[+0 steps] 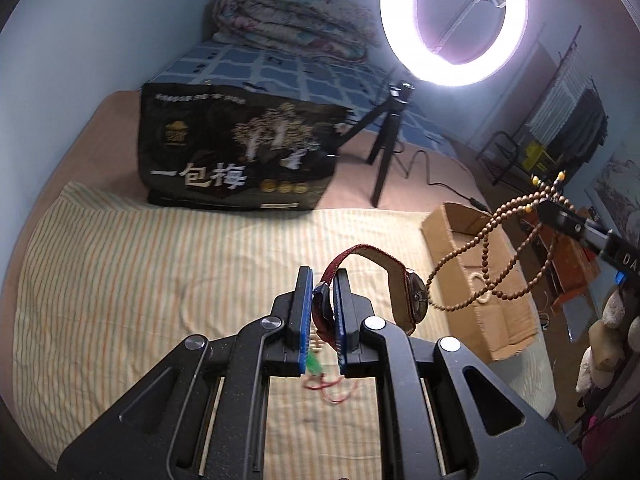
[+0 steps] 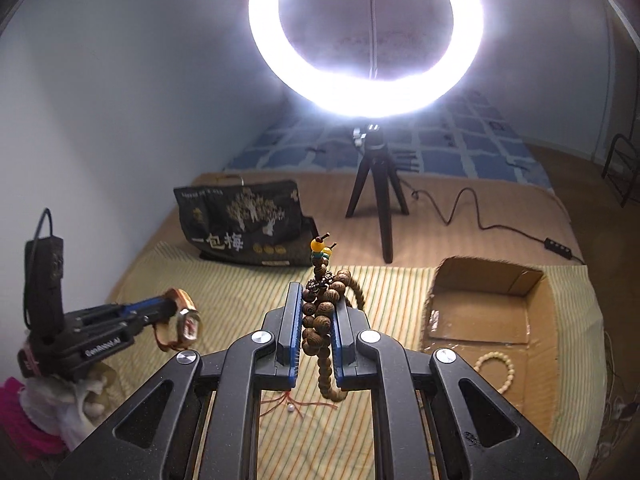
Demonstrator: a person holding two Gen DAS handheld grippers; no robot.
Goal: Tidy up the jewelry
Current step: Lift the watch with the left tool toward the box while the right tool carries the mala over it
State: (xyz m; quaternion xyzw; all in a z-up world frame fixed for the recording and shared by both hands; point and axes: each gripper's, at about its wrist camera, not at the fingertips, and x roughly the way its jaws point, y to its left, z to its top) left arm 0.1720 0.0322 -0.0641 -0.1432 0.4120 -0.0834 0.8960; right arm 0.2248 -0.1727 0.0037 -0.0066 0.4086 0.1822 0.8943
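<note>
Black bag (image 1: 236, 152) reads "一包梅". Left tool (image 1: 323, 300) clamps red-strap watch (image 1: 414, 300); right tool (image 2: 316, 320) clamps wooden bead string (image 2: 320, 316), both above striped sheet (image 1: 160, 264) on bed. Cardboard box (image 2: 540, 320) holds pale bracelet (image 2: 494, 370). Ring light (image 2: 368, 36) behind.

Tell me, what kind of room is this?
Most likely a bedroom: the work surface is a bed with a blue checked sheet, a rolled floral quilt at its far end, and clothes on a rack beside it.
</note>
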